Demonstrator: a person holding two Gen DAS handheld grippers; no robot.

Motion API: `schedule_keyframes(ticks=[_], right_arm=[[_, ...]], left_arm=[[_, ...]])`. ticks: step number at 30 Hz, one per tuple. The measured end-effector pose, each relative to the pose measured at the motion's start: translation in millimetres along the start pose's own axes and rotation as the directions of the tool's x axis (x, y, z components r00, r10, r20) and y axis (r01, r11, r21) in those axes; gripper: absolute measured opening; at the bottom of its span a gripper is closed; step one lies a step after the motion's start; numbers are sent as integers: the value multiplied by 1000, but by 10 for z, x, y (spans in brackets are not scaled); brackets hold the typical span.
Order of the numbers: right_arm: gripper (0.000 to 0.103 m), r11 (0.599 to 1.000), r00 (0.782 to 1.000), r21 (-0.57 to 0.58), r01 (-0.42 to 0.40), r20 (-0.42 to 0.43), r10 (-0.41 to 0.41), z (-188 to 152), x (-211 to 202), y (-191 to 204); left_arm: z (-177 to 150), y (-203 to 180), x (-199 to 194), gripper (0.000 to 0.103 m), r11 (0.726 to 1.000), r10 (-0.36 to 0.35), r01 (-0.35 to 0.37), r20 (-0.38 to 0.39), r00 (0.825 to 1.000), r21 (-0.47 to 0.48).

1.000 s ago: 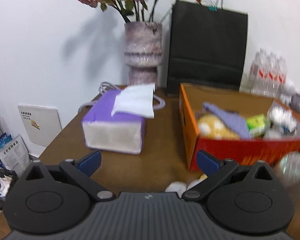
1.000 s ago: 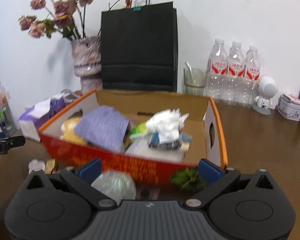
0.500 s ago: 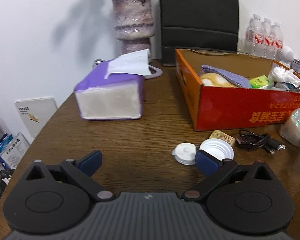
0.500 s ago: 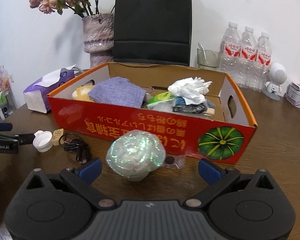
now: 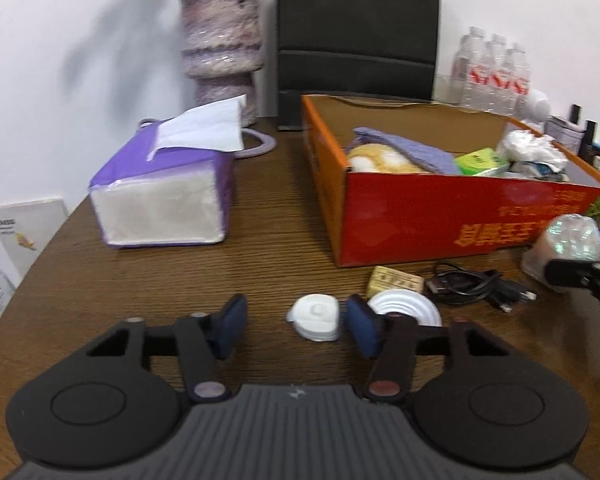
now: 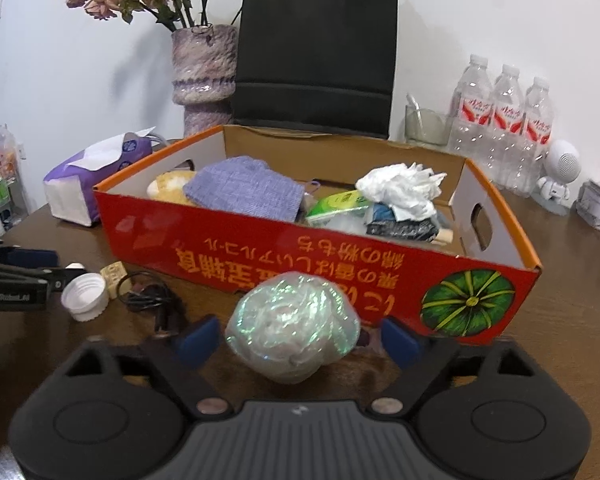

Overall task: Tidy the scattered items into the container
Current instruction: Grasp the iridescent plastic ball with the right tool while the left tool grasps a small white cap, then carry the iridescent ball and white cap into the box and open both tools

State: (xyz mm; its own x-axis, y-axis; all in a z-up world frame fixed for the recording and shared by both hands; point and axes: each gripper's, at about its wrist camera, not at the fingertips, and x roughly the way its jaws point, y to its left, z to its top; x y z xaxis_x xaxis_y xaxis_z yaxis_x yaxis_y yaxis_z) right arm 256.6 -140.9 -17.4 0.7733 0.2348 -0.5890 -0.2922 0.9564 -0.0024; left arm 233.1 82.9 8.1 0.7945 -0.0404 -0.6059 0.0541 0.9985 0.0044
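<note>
The left gripper (image 5: 296, 326) has just been closing, its blue pads half narrowed around a small white cap (image 5: 315, 317) on the wood-grain tabletop (image 5: 140, 280); a gap shows on the left. The right gripper (image 6: 298, 338) has likewise been closing beside a crinkly iridescent plastic ball (image 6: 294, 326), not visibly pressing it. Beyond lie a ribbed white lid (image 6: 85, 297), a tangled black cable (image 6: 150, 300), then the glossy red cardboard box (image 6: 320, 256) holding cloth and crumpled paper.

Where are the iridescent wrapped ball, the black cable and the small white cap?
iridescent wrapped ball (image 6: 294, 326): right wrist view, centre of its crinkled wrap.
black cable (image 5: 474, 286): left wrist view, middle of the coil.
small white cap (image 5: 315, 316): left wrist view, its flat top.
</note>
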Motion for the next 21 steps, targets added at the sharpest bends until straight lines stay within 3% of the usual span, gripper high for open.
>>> schedule_keyframes(ticks=[1, 21], right_arm=[[47, 1000, 1000, 4, -4, 4, 4, -3, -15, -3], [45, 999, 998, 32, -33, 57, 31, -55, -293, -2]], left_arm=[[-2, -10, -9, 27, 1000, -8, 8, 3, 1000, 4], [-108, -170, -381, 26, 996, 21, -12, 104, 994, -85]])
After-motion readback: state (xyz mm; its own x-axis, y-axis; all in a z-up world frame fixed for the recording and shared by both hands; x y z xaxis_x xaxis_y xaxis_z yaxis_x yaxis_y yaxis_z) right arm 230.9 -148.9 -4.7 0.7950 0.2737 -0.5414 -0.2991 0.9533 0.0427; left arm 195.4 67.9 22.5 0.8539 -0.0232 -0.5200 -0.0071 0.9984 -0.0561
